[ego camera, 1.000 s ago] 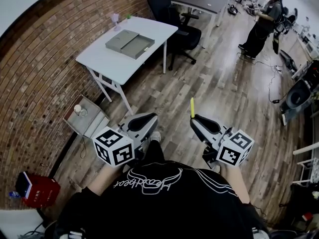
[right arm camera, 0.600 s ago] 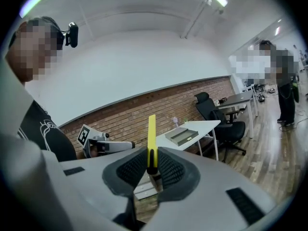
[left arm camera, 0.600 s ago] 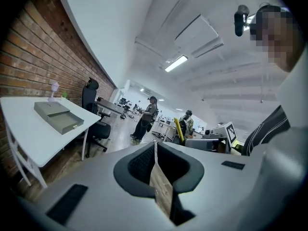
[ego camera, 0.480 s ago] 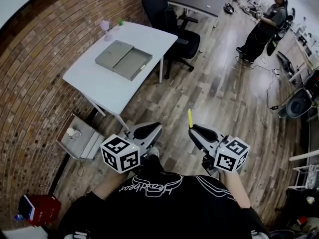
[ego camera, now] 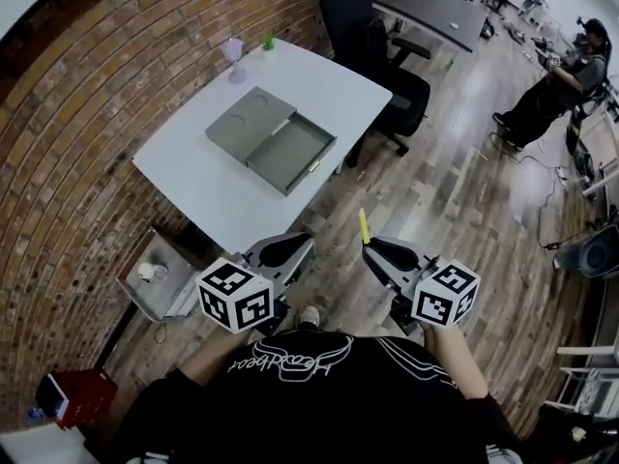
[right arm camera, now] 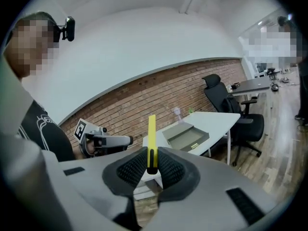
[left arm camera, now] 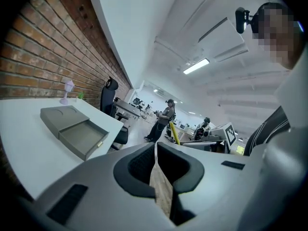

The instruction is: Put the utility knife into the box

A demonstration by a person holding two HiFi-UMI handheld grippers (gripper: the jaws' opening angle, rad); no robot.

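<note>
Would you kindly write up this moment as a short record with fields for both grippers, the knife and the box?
right gripper: shut on the yellow utility knife, which sticks out past the jaws
left gripper: shut, nothing between the jaws
box: grey, open, lying on the white table; its open compartment looks empty
knife to box: apart; the knife is held over the floor, short of the table
task: knife not yet in the box
</note>
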